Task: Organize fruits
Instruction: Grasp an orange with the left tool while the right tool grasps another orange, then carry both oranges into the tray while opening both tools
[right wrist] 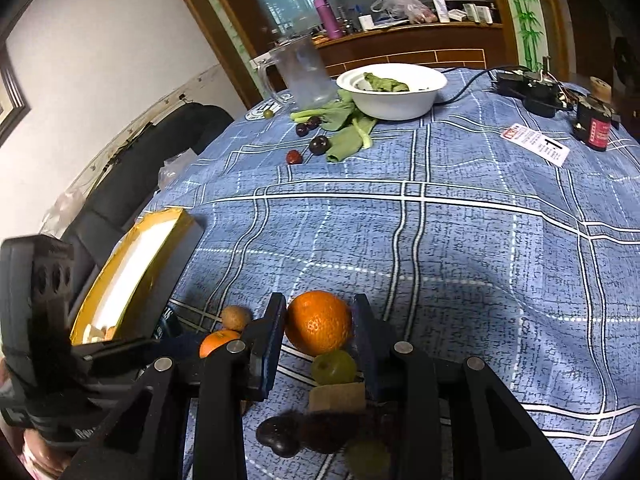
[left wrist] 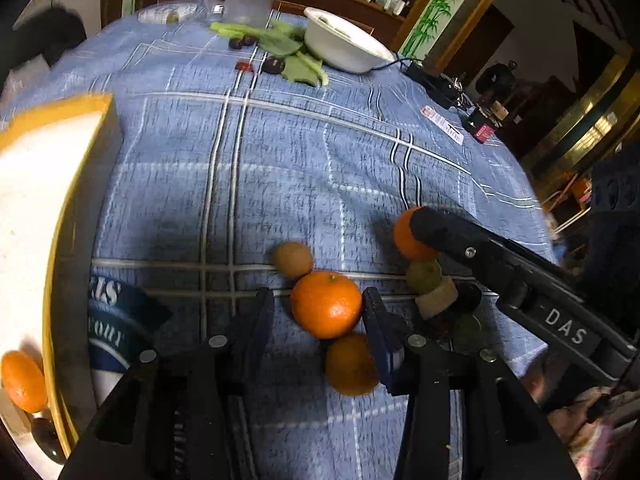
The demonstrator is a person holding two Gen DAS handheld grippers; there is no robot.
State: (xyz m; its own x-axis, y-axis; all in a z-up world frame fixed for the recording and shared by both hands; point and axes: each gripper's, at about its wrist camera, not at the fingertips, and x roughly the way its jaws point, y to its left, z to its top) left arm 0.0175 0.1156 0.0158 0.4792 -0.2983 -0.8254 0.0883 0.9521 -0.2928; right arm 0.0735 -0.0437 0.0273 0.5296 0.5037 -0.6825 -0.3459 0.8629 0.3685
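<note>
On the blue plaid tablecloth, my left gripper [left wrist: 318, 308] is open around an orange [left wrist: 326, 304], its right finger near the fruit, the left finger apart. A second orange [left wrist: 350, 364] lies just under it and a small brown fruit [left wrist: 292, 258] beyond. My right gripper [right wrist: 318, 326] stands open around another orange [right wrist: 318, 322], which also shows in the left wrist view [left wrist: 410, 238]. Below it lie a green grape [right wrist: 334, 366], a tan block [right wrist: 338, 398] and dark fruits [right wrist: 280, 432]. A yellow-rimmed tray [left wrist: 86, 168] at left holds an orange [left wrist: 22, 380].
A white bowl [right wrist: 390, 90] with greens stands at the far side, with loose green leaves [right wrist: 348, 132], dark and red small fruits [right wrist: 318, 145] and a clear jug [right wrist: 304, 72] beside it. Cables, a black device [right wrist: 528, 88] and a label card [right wrist: 536, 142] lie at far right.
</note>
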